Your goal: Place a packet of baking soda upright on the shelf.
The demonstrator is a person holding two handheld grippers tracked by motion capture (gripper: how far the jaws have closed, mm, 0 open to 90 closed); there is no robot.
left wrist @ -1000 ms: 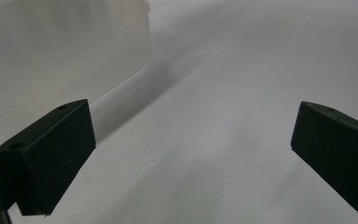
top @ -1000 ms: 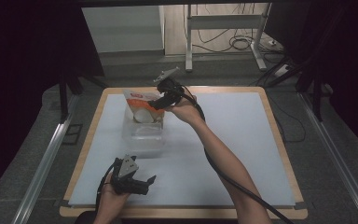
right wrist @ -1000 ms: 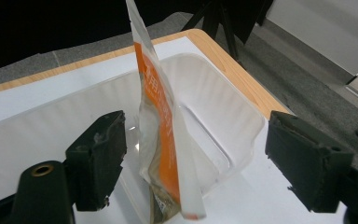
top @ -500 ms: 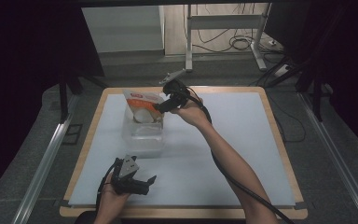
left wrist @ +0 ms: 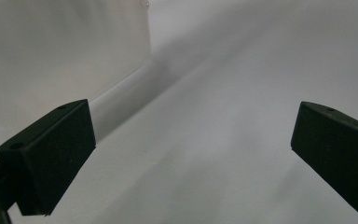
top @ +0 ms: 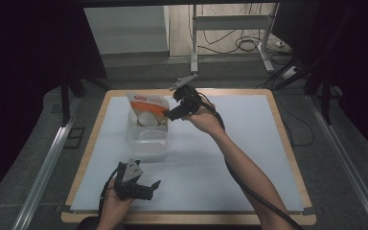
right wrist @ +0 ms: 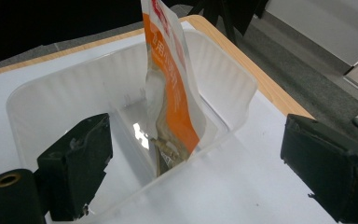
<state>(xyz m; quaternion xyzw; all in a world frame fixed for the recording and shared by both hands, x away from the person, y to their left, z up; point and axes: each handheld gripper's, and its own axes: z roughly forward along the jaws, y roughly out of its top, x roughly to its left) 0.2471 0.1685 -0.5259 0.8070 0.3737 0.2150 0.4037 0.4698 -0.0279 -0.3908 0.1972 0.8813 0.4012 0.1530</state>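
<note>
Orange and white, the pouch (right wrist: 170, 88) is standing nearly upright inside the clear plastic tub (right wrist: 42, 98), its lower end resting on the tub's floor and its top rising above the rim; a pale round picture is showing on its front in the high view (top: 147, 114); the tub (top: 146, 139) is sitting at the far left part of the white mat (top: 230, 158), which is lying on a table with a light wooden edge (top: 287, 158); the right gripper (top: 175, 114) is hovering just beside the pouch with its jaws spread wide and holding nothing; the left gripper (top: 146, 188) is lying low near the mat's front edge, jaws likewise spread apart; beyond the table, grey flooring, metal frame legs (top: 194, 38) and loose cables (top: 249, 45) are showing in a dim room.
</note>
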